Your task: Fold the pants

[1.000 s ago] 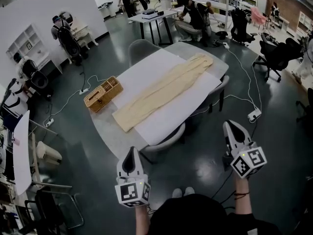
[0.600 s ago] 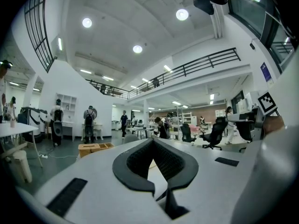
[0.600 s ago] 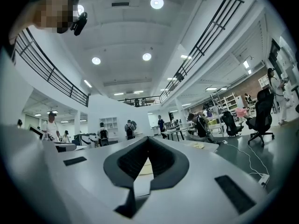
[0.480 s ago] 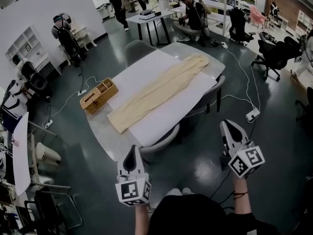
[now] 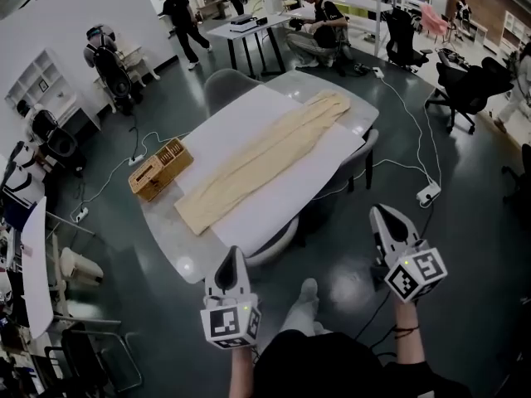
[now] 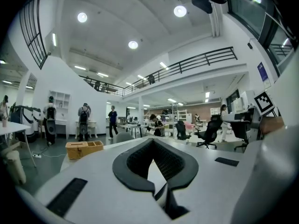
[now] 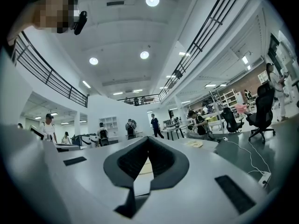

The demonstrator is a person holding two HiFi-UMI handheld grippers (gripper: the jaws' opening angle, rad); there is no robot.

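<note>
Left tool (image 5: 235, 257): jaws together, nothing between them. Right tool (image 5: 382, 218): jaws together, also empty. I hold both level, short of the tabletop (image 5: 170, 243) and not touching it. Pants (image 5: 265, 160) lie flat at full length on a white sheet (image 5: 286, 193), ahead of both tools and well apart from them. The near end lies just ahead-left of the left tool. Basket (image 5: 158, 170) sits further ahead-left, beside the sheet.

Bright ceiling lamps (image 7: 152, 0); floor (image 5: 348, 293) glare; fisheye edges

No lettering, label or number is legible anywhere.
</note>
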